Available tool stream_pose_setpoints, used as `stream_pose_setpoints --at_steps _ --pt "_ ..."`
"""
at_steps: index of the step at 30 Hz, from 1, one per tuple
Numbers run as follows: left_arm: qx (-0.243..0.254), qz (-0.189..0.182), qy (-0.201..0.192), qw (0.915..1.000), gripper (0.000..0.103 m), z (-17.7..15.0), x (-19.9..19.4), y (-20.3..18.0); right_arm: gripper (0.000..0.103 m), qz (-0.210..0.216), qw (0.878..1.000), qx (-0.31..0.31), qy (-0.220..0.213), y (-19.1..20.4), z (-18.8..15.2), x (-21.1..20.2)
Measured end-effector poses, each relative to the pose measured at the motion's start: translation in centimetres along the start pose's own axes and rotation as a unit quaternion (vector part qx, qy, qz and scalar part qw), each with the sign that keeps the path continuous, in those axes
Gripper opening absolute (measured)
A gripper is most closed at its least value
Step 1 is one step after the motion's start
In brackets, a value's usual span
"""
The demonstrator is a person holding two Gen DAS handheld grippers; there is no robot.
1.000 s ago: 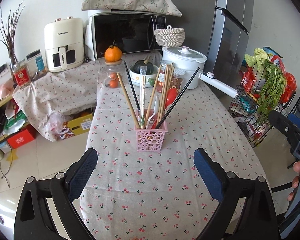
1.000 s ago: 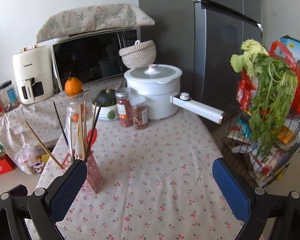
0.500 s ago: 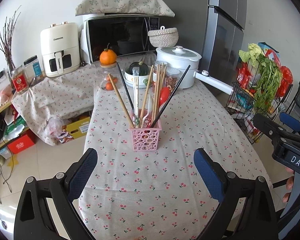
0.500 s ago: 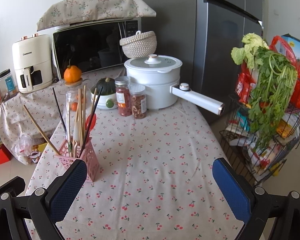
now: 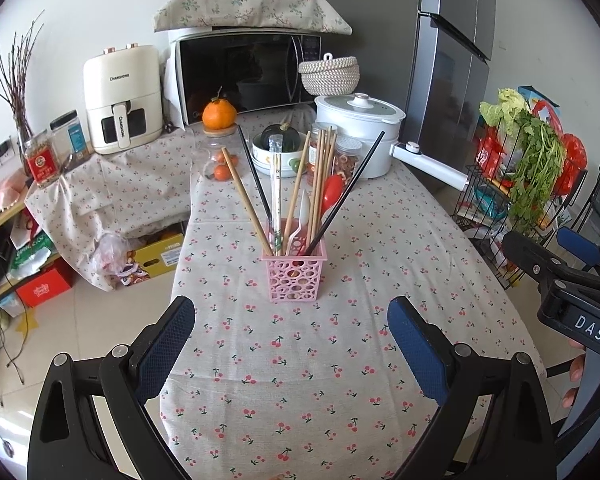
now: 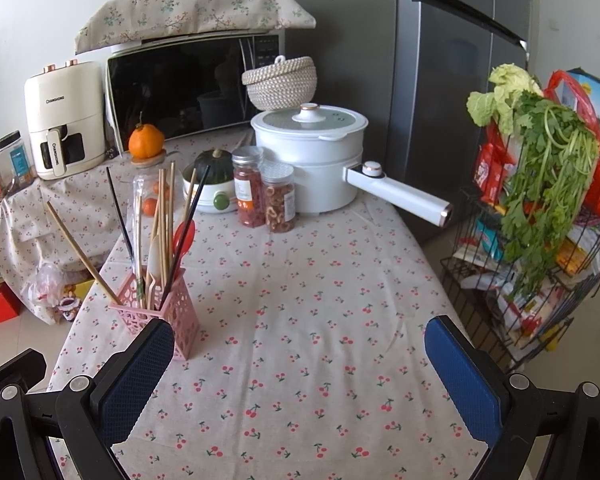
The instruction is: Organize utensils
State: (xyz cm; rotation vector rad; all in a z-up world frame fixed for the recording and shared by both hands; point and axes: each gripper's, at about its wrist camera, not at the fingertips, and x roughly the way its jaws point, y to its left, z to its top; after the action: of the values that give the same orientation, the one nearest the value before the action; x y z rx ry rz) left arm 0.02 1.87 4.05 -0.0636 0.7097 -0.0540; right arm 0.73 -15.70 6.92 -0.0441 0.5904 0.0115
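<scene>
A pink perforated utensil holder (image 5: 294,275) stands on the cherry-print tablecloth (image 5: 300,360). It holds several wooden chopsticks (image 5: 246,204), two black chopsticks (image 5: 350,188), a red spoon (image 5: 332,194) and white plastic cutlery. It also shows in the right wrist view (image 6: 158,320). My left gripper (image 5: 292,342) is open and empty, well in front of the holder. My right gripper (image 6: 300,364) is open and empty, with the holder just beyond its left finger (image 6: 138,372). The right gripper also shows at the right edge of the left wrist view (image 5: 568,276).
At the table's far end stand a white pot with a long handle (image 6: 320,160), two spice jars (image 6: 264,196), a bowl with a squash (image 5: 278,148) and a jar topped with an orange (image 5: 219,140). A wire rack of vegetables (image 6: 540,216) stands right of the table.
Both grippers have pulled back and risen a little from the holder, so it looks smaller and farther. Both stay open and empty.
</scene>
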Motion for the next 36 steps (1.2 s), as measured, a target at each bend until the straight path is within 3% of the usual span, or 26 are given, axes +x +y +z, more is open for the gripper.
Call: stream_pose_setpoints --at_steps 36 --pt "0.002 -0.003 0.007 1.0000 0.098 -0.08 0.28 0.00 0.103 0.002 1.000 0.007 0.009 -0.21 -0.31 0.37"
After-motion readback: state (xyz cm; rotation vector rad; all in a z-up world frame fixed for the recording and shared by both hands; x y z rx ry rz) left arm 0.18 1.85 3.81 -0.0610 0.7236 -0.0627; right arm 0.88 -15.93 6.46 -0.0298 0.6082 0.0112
